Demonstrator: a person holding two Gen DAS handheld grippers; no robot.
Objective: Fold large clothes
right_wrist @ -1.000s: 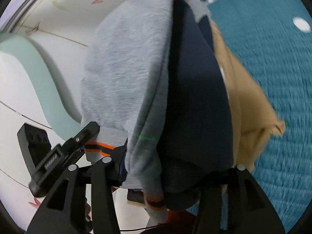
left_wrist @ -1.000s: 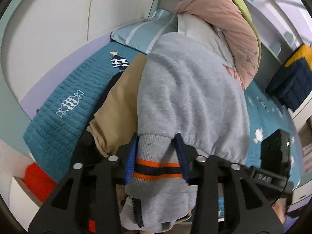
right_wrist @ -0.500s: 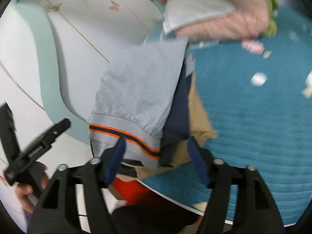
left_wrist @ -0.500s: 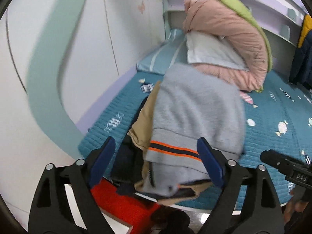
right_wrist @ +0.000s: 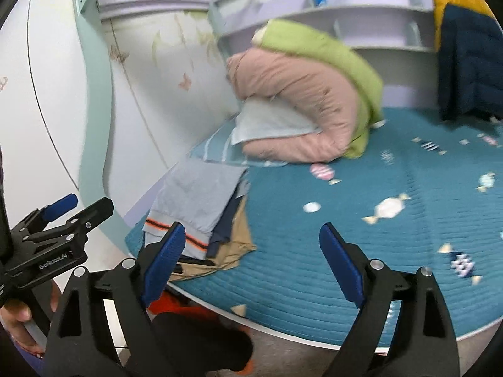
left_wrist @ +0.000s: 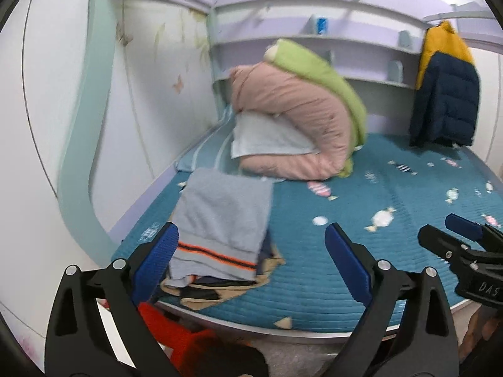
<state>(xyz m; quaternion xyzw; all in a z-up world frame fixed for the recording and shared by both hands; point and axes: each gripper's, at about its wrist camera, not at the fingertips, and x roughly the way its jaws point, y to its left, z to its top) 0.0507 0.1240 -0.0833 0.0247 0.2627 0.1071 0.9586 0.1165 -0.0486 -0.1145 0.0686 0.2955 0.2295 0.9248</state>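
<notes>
A folded grey sweatshirt [left_wrist: 223, 216] with an orange and navy hem stripe lies on top of a stack of folded clothes, with navy and tan garments [left_wrist: 267, 264] under it, at the near left corner of the bed. It also shows in the right wrist view [right_wrist: 195, 198]. My left gripper [left_wrist: 251, 257] is open and empty, pulled back off the bed edge. My right gripper [right_wrist: 251, 251] is open and empty, also back from the bed. The right gripper shows in the left wrist view [left_wrist: 456, 242], and the left gripper shows in the right wrist view [right_wrist: 72, 210].
The teal quilted bedspread [left_wrist: 361, 245] covers the bed. A rolled pink and green duvet [left_wrist: 295, 116] with a pale blue pillow [left_wrist: 267, 138] sits at the head. A navy and yellow jacket [left_wrist: 446, 88] hangs at right. A red item [left_wrist: 176, 339] lies below the bed edge.
Both grippers let go of the grey sweatshirt and drew back from the bed. The sweatshirt now rests on the stack. Both sets of jaws opened wide.
</notes>
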